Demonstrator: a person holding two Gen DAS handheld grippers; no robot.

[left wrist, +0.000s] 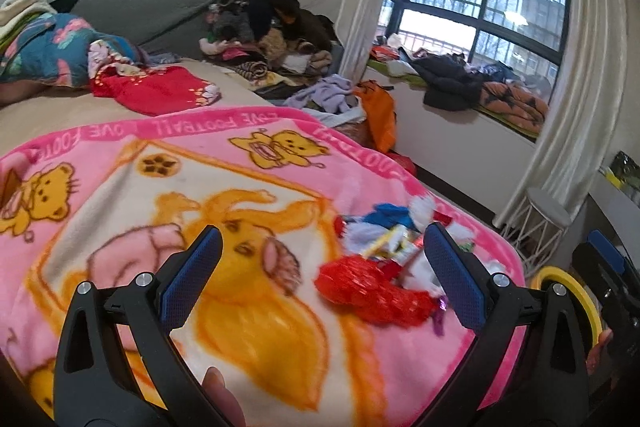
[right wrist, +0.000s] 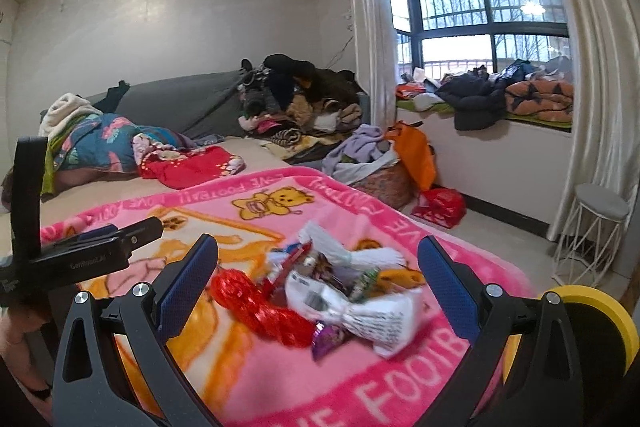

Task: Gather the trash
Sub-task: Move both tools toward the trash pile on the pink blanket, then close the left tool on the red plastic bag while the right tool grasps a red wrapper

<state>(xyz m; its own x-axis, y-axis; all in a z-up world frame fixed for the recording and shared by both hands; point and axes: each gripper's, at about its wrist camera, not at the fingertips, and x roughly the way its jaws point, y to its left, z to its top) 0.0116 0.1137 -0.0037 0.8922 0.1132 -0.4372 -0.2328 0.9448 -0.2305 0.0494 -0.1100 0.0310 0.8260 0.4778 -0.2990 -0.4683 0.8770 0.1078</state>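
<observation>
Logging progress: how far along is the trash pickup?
Nothing looks collected yet. The trash pile, including the red mesh and white wrapper, lies on the pink blanket. Left hand-held gripper and right hand-held gripper are both open and empty. All pickup remains.

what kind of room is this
Most likely a lived-in bedroom: a bed covered by a pink teddy-bear blanket, clothes piled against the grey headboard, and a curtained bay window with more clothing on its ledge. A small heap of trash lies on the blanket.

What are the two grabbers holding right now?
Nothing. The left gripper and right gripper are both open and empty, above the trash pile on the pink blanket.
</observation>
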